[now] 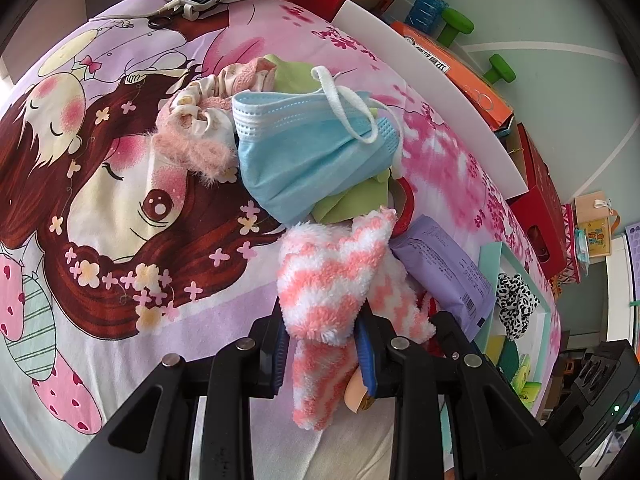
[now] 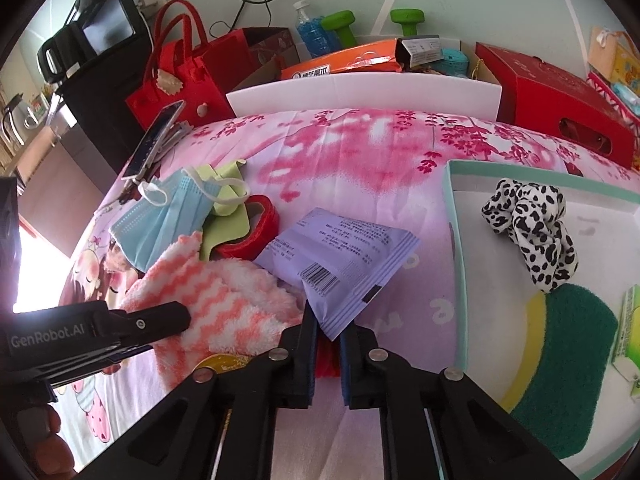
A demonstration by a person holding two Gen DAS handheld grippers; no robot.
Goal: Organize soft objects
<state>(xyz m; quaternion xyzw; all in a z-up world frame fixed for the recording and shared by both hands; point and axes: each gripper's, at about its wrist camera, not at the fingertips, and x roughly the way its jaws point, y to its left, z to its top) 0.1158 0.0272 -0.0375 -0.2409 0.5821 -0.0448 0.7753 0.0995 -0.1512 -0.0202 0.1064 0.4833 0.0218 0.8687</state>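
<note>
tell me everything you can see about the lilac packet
The lilac packet is a flat, glossy plastic sachet with small printed text, a barcode and crimped edges. It tilts up off the pink bedsheet, its lower corner pinched in the right gripper. Its left edge overlaps the fluffy pink-and-white sock.

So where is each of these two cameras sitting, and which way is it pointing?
Left wrist: rides on the left gripper, looking down its fingers, shut on the pink striped sock on the bedsheet.
Right wrist: rides on the right gripper, shut on the purple packet; a hand shows at lower left.
Shared: sock, packet, blue mask, box.
</note>
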